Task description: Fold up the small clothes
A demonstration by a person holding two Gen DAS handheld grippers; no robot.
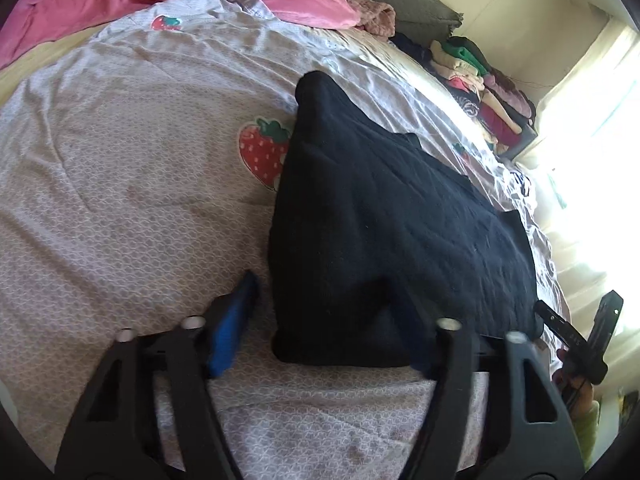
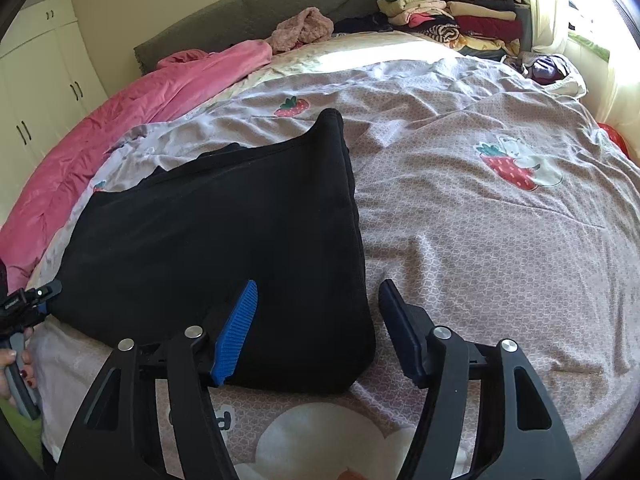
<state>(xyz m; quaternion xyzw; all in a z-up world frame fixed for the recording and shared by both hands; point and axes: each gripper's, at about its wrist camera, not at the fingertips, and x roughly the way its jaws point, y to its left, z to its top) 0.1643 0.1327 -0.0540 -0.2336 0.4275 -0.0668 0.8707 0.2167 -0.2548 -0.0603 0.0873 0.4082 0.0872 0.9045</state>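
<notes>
While the bed sheet (image 2: 480,240) fills the view, the black garment (image 2: 224,232) lies flat at ten o'clock. The right gripper (image 2: 318,328) and left gripper (image 1: 328,328) each straddle a near corner, jaws apart, not pinching. Next, I judge: pinch, lift, fold.

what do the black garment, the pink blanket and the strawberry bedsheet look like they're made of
Black garment: probably a thick knit or fleece; matte, faint ribbed lines, bulky rounded folded edges.
Pink blanket: looks like plush velvety fleece; soft sheen and deep, rounded folds.
Strawberry bedsheet: seemingly thin woven cotton or a blend; fine sharp creases, small printed pattern, flat matte surface.
</notes>
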